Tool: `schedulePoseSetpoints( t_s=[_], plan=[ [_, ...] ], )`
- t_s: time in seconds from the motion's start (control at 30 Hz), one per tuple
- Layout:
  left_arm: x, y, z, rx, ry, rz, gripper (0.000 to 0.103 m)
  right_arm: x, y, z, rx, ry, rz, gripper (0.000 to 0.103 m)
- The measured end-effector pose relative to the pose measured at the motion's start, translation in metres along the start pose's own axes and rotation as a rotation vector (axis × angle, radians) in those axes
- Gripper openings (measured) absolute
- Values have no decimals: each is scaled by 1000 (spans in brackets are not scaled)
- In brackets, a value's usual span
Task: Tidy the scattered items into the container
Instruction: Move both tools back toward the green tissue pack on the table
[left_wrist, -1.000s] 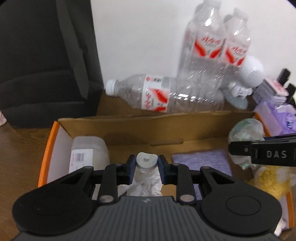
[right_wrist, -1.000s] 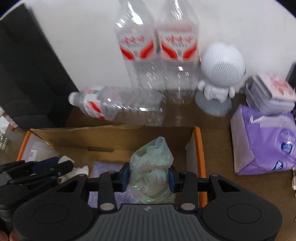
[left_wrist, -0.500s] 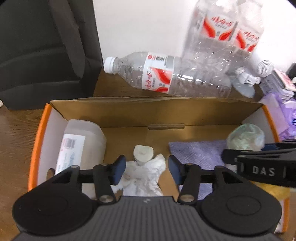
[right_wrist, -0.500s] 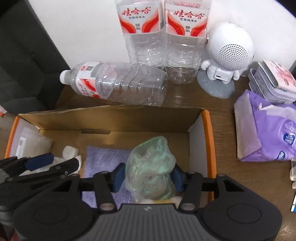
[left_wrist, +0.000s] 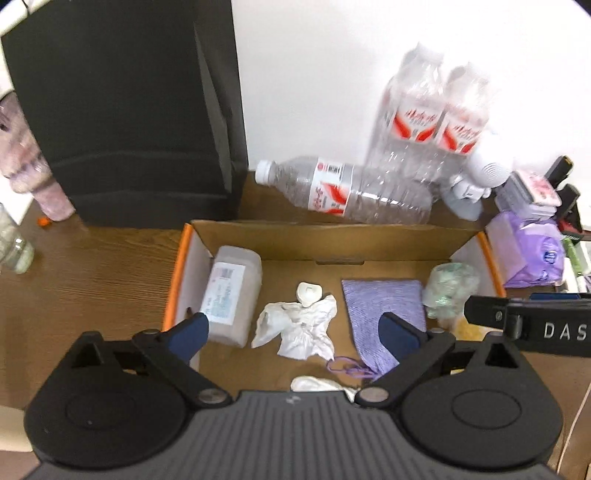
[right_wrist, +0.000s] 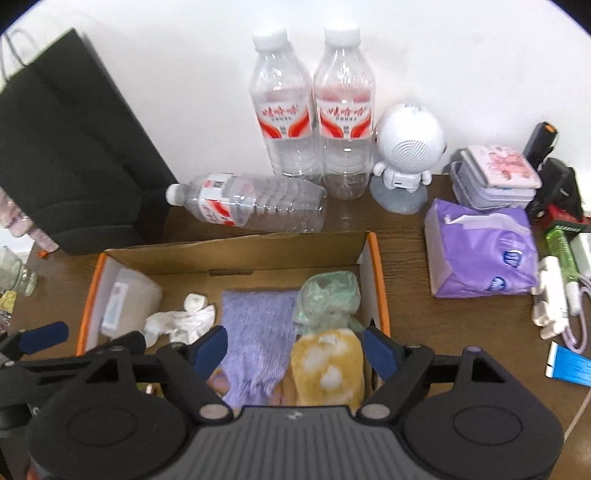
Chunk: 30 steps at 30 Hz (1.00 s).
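Release step, both grippers above the cardboard box (left_wrist: 332, 230) with orange edges, which sits on the brown table (left_wrist: 85, 266). Left gripper (left_wrist: 293, 330) jaws opening, fingers wide apart, nothing between the pads; crumpled white tissue (left_wrist: 299, 328) with a small white cap-like piece (left_wrist: 309, 293) lies loose on the box floor below them. Right gripper (right_wrist: 295, 345) jaws opening too, nothing pressed; green plastic bag (right_wrist: 327, 299) sits in the box's right end, against the wall, with a yellow fuzzy item (right_wrist: 325, 369) just in front of it.

Also in the box: frosted white container (left_wrist: 231, 295) on its side at the left end, purple cloth (right_wrist: 258, 332) in the middle, a thin purple loop (left_wrist: 345, 365) near the front.

Judgement: this drop-off looks done for both hands, items rest free of the fingers. Still outside the box: lying water bottle (right_wrist: 247, 203) just behind the back wall, two upright bottles (right_wrist: 314, 107), round white robot speaker (right_wrist: 406, 151), purple tissue pack (right_wrist: 480, 251), stacked tins (right_wrist: 495, 173), small bits at far right. Which of these count as scattered I cannot tell.

Next move probably calls for lifting clear of the box walls, then reaching over the back edge for the lying bottle; it is round and slick, so a grip across the mid-body, jaws wide going in
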<state>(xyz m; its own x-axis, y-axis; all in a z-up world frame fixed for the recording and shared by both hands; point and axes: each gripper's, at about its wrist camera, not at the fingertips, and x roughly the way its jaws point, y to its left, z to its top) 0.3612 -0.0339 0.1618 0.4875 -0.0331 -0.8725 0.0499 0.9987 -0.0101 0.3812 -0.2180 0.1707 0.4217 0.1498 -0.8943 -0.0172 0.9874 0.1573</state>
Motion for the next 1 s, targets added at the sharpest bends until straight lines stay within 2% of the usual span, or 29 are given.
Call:
schedulePoseSetpoints(
  t_s=[0.2, 0.4, 0.6, 0.83, 1.0],
  plan=[
    [-55, -4, -11, 12, -53, 10, 103, -47, 1, -20, -11, -46, -10, 83],
    [-85, -5, -34, 9, -122, 35, 103, -76, 5, -48, -33, -106, -9, 86],
    [-84, -2, -68, 23, -183, 63, 103, -82, 7, -85, -66, -195, -11, 90],
    [-96, 0, -121, 32, -413, 80, 103, -78, 3, -135, -72, -336, 17, 91],
    [-84, 3, -154, -8, -453, 71, 103, -68, 3, -172, -89, -410, 11, 91]
  ],
)
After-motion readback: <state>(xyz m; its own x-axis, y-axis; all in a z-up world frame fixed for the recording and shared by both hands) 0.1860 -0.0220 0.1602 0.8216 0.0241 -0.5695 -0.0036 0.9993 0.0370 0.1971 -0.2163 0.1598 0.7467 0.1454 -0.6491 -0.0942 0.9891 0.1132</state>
